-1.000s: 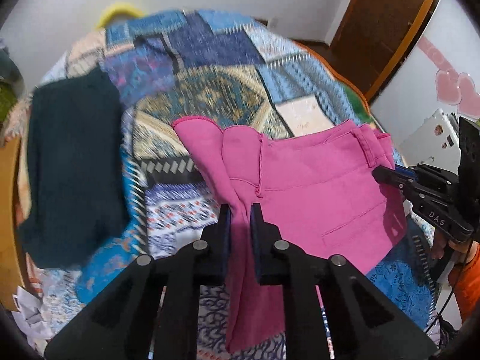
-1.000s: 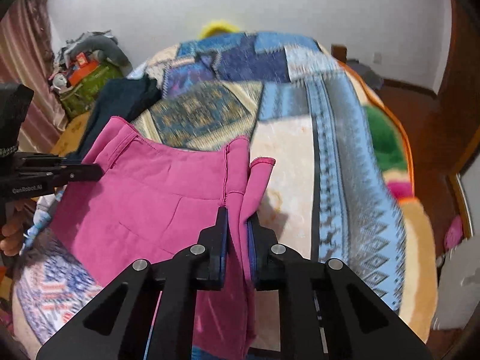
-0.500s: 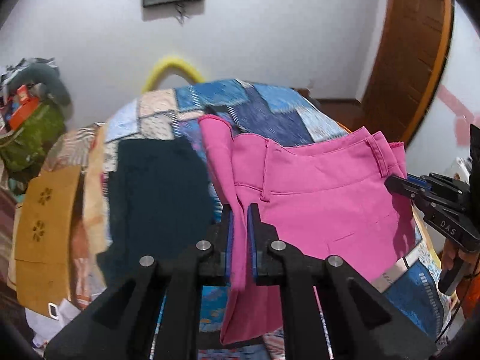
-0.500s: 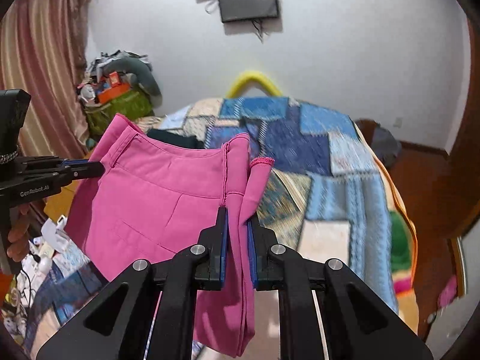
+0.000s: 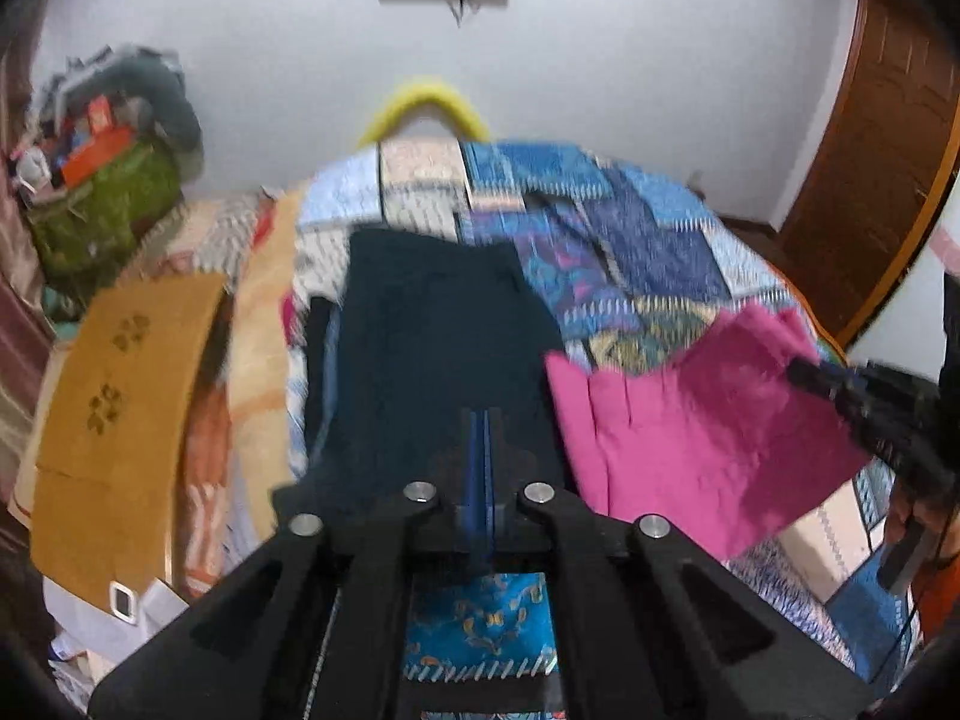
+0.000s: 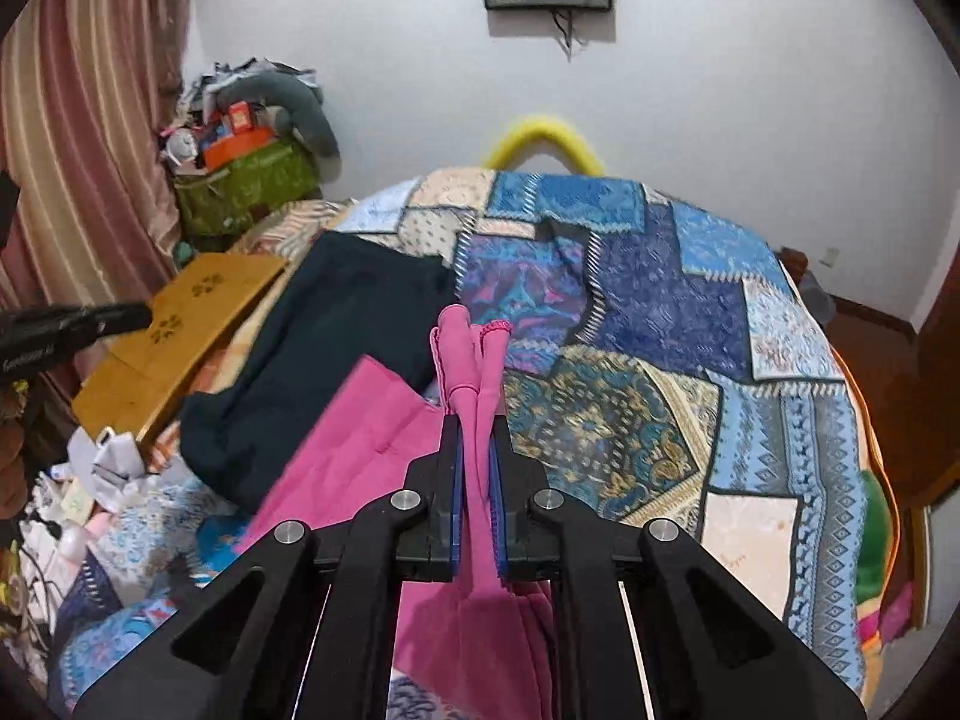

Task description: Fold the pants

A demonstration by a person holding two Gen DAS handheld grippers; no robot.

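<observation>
The right black two-finger gripper [image 6: 477, 450] is clenched on a bunched fold of the bright pink cotton pants [image 6: 384, 420], a narrow roll of fabric standing up between its blue-lined jaws and the rest hanging down and to the left over the patchwork blue-and-cream bedspread [image 6: 660, 312]. The left black two-finger gripper [image 5: 480, 450] has its jaws pressed together with nothing pink between them; in its view the pink pants [image 5: 690, 438] hang to the right of it, pinched at their far corner by the other gripper [image 5: 798, 371]. A dark navy folded garment [image 5: 432, 348] lies flat on the bedspread [image 5: 630, 240] directly beyond the left gripper and just left of the pants. A tan cardboard sheet [image 6: 180, 330] sits left of the dark garment [image 6: 312, 360]
</observation>
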